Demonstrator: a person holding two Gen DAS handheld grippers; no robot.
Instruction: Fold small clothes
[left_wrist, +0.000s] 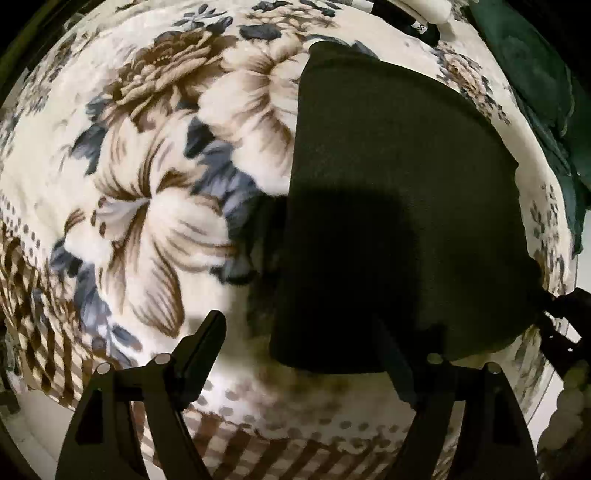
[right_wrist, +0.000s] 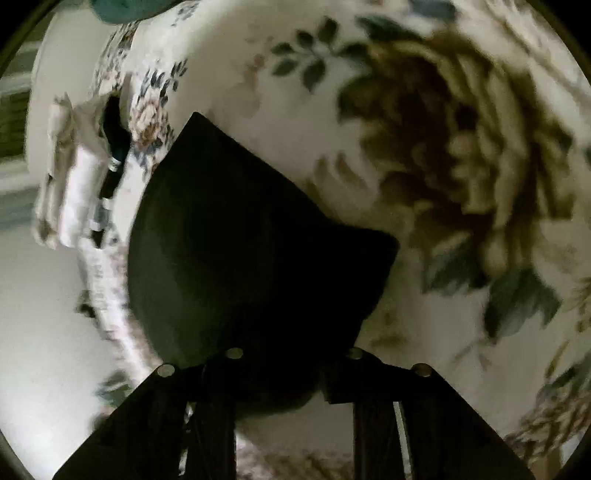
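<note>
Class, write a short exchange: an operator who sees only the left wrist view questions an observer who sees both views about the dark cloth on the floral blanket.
Operator: My left tool hangs open over the dark cloth. Is the right tool gripping it?
Observer: Yes. In the right wrist view the right tool appears closed on the cloth's near edge.
Operator: Does that edge lie flat?
Observer: No. It humps up toward the tool, off the floral blanket.
Operator: Anything beside the cloth there?
Observer: A white bundle with a black item against it lies at the blanket's edge, apart from the cloth.
</note>
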